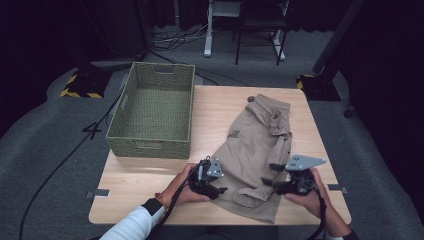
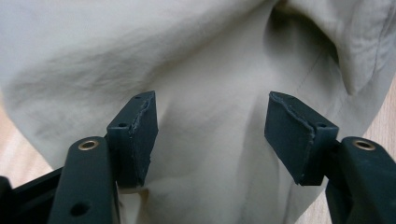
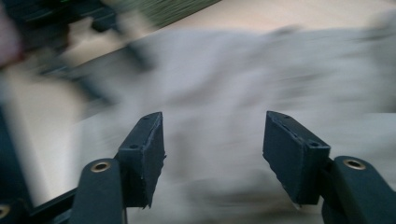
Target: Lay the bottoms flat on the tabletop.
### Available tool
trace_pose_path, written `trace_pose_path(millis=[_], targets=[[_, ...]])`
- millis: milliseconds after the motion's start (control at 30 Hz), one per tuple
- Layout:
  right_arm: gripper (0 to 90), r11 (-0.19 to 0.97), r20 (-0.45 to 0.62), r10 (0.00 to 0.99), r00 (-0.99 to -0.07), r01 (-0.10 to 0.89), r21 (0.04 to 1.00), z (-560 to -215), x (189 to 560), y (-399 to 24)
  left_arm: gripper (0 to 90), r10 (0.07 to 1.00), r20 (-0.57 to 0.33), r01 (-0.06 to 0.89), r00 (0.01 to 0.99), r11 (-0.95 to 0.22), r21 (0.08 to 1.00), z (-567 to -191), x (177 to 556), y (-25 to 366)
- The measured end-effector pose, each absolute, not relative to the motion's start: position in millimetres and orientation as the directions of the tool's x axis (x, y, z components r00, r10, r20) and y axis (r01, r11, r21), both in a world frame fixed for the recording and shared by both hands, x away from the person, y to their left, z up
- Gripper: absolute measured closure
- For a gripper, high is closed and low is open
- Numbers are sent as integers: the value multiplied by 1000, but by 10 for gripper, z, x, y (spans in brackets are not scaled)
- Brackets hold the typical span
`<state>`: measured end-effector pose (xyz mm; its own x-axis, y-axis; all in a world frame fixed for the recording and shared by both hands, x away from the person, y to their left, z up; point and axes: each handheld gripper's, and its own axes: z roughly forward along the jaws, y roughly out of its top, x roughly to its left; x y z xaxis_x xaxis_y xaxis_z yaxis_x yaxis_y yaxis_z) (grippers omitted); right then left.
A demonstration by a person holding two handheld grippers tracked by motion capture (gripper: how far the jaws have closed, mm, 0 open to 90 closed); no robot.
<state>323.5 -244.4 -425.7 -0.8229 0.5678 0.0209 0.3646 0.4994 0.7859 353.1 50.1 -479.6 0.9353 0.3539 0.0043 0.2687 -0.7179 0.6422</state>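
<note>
A khaki garment [image 1: 260, 145], which looks like a pair of shorts, lies crumpled on the right half of the wooden table [image 1: 140, 190]. My left gripper [image 1: 220, 189] is at the garment's near left edge, jaws pointing right onto the cloth. In the left gripper view its jaws [image 2: 212, 135] stand open just over the khaki cloth [image 2: 210, 60], and the pads do not press on it. My right gripper [image 1: 267, 175] hovers at the garment's near right side, pointing left. In the blurred right gripper view it [image 3: 212, 149] is open above the cloth [image 3: 224, 70].
An empty green woven basket [image 1: 150, 145] stands on the table's far left part. Bare wood shows in front of the basket and along the near edge. Beyond the table are grey carpet, cables and dark stands.
</note>
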Motion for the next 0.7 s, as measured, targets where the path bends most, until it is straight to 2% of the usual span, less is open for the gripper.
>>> trace_pose_path(millis=[100, 167, 267, 400, 467, 567, 700], targets=[[390, 567, 32, 501, -865, 356, 743, -4423, 3078, -2213, 357, 332, 20, 248, 943, -742, 623, -4851, 3496, 512], [402, 623, -14, 498, -867, 347, 701, -4524, 3056, -2149, 352, 331, 13, 253, 944, -746, 615, -4883, 3471, 523], [468, 640, 16, 531, -847, 414, 647, -4653, 3138, -2210, 351, 335, -16, 271, 942, -731, 627, -4901, 3469, 556], [659, 672, -6, 523, -852, 408, 618, -4666, 3125, -2343, 350, 352, -28, 285, 936, -707, 647, -4928, 3453, 621], [724, 679, -14, 517, -856, 400, 615, -4635, 3099, -2424, 350, 361, -25, 290, 932, -703, 649, -4931, 3439, 649], [725, 698, 6, 499, -867, 406, 590, -4594, 3073, -2556, 350, 388, -25, 310, 921, -694, 650, -4933, 3414, 694], [656, 728, 33, 471, -882, 409, 549, -4576, 2989, -2706, 351, 417, -27, 331, 908, -679, 655, -4940, 3361, 759]])
